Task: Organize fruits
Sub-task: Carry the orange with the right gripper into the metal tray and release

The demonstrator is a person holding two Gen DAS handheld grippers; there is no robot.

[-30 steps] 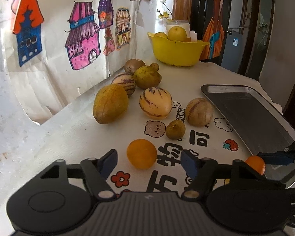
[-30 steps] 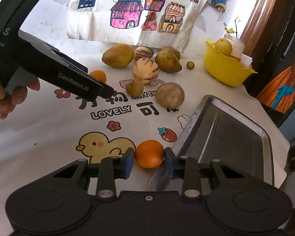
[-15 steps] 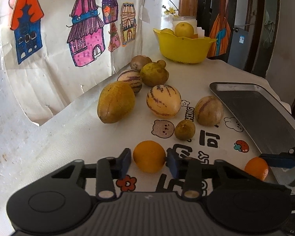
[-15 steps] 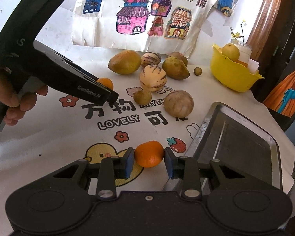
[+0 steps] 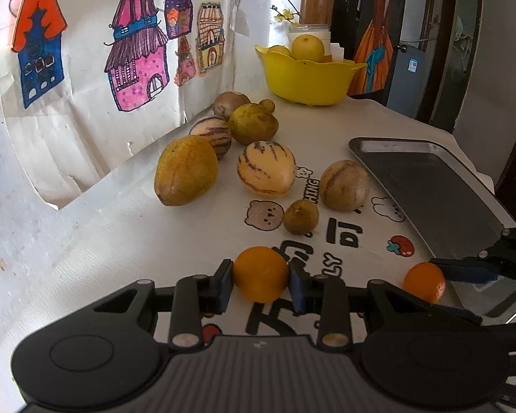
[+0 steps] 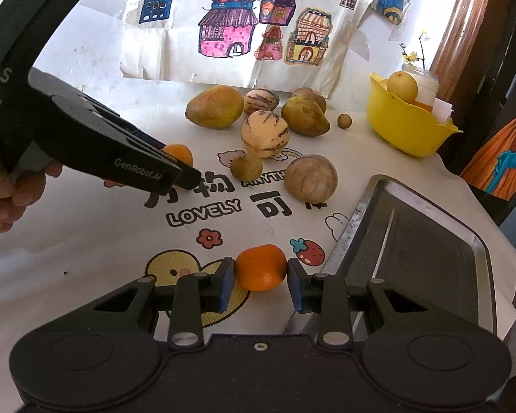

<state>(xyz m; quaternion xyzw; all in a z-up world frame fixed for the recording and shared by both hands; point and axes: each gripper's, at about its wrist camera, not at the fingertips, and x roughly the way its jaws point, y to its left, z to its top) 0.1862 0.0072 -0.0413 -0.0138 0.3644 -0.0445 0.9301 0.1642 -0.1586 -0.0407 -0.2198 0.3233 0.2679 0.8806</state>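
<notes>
Fruits lie scattered across the table (image 5: 86, 241) beside a metal tray (image 6: 430, 258). Both grippers point steeply down: left gripper (image 5: 260, 284), wide a second ago, now pinches one orange (image 5: 260, 273); right gripper (image 6: 260, 280) clamps another orange (image 6: 260, 267).

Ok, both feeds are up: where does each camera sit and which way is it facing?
Left wrist: rides the left gripper, tilted down across the printed tablecloth toward the yellow plastic bowl; its pads clamp a round orange.
Right wrist: rides the right gripper, tilted down beside the grey metal tray; its pads clamp a second orange; a hand shows at left.
Shared: striped melons, bowl, tray; each view shows the other gripper and its orange.
</notes>
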